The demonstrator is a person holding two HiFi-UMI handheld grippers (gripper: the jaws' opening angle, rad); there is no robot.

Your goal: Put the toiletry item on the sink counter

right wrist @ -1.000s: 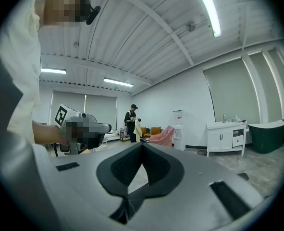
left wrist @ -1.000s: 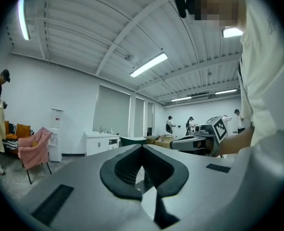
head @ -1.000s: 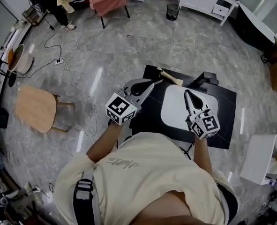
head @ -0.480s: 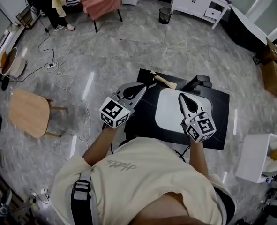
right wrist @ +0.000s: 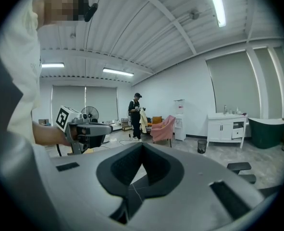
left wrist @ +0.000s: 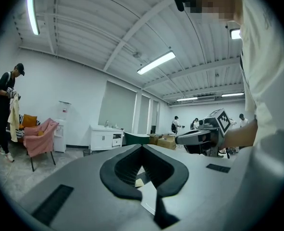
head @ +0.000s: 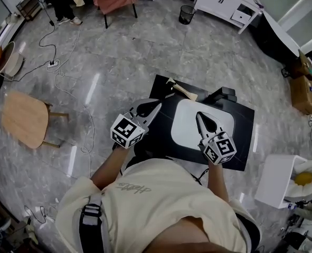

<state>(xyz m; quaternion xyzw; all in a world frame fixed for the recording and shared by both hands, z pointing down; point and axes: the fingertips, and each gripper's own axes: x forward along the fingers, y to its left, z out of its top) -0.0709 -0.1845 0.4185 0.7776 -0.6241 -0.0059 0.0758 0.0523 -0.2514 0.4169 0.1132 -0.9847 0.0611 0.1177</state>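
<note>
Toiletry item (head: 182, 90), a pale stick-like thing w/ a darker end, lies on the black sink counter (head: 243, 121) at its far left corner. It's just beside the white basin (head: 183, 126) & left of the black faucet (head: 223, 94). Left gripper (head: 157, 104) hangs near it but apart, jaws closed tip to tip, nothing pinched. Right gripper (head: 199, 115) is over the basin, jaws likewise pressed together, empty. Person in a cream shirt (head: 161, 199) holds both.
</note>
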